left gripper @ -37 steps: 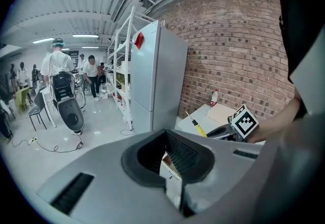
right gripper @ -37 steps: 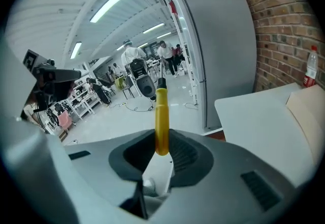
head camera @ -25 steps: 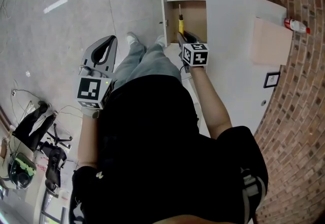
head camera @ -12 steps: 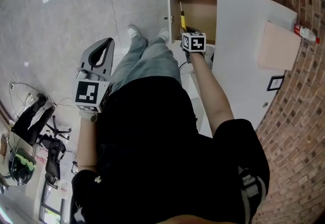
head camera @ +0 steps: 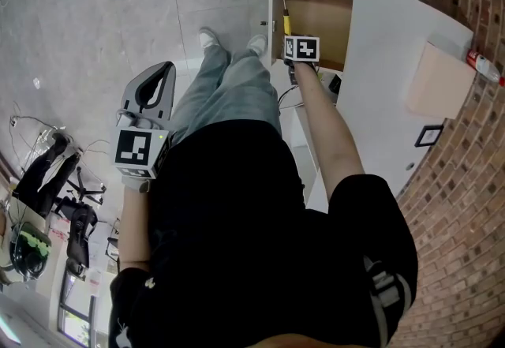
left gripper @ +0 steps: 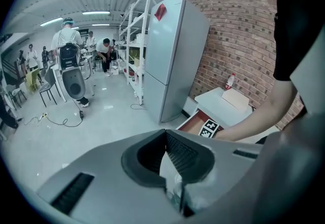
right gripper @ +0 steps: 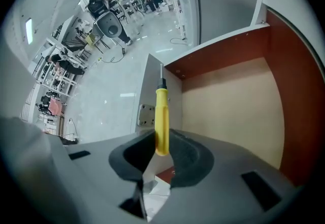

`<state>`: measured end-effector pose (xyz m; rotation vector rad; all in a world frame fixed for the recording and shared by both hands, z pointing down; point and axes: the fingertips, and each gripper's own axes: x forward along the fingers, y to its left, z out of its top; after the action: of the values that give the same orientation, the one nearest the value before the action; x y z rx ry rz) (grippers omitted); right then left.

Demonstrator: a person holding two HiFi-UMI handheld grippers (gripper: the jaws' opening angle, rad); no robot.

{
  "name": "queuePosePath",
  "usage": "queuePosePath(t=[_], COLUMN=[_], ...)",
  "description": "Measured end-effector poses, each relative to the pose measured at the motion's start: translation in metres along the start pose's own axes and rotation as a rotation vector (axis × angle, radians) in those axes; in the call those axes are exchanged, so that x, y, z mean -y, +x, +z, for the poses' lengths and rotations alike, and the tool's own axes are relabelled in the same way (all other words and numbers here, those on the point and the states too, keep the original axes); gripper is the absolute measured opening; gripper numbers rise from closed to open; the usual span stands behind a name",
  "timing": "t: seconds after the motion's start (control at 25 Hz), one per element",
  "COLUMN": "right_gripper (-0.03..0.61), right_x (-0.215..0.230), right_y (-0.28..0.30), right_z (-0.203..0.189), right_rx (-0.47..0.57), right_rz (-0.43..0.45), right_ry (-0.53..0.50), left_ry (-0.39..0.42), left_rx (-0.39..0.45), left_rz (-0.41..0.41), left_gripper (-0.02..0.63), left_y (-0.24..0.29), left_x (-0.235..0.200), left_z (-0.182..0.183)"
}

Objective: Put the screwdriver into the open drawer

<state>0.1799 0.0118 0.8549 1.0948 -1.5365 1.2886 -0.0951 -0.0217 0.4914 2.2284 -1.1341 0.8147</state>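
Black T-shirt [head camera: 237,220], grey trousers [head camera: 229,98], white shoes [head camera: 208,39]

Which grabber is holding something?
The right gripper, at the open drawer: it grips the yellow screwdriver. The left gripper is shut on nothing.

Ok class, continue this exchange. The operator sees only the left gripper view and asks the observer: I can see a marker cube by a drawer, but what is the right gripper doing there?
Observer: The right gripper is shut on a yellow-handled screwdriver, whose shaft points away from it.
Operator: Is it over the drawer?
Observer: The head view puts it over the open drawer, close to the white front panel.
Operator: Is anything already inside?
Observer: The right gripper view shows only bare drawer floor in the part it sees.
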Motion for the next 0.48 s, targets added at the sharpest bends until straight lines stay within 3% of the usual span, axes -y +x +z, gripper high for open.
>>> queuePosePath(t=[0.48], right_gripper=[0.091], right_x=[0.012], right_y=[0.047], right_z=[-0.008], right_rx=[-0.097], right_rz=[-0.025], right_ry=[-0.003], left_ry=[-0.042], left_rx=[-0.060], left_rz=[0.016], left_gripper=[0.005], left_y=[0.013], left_x=[-0.012], left_z=[-0.022])
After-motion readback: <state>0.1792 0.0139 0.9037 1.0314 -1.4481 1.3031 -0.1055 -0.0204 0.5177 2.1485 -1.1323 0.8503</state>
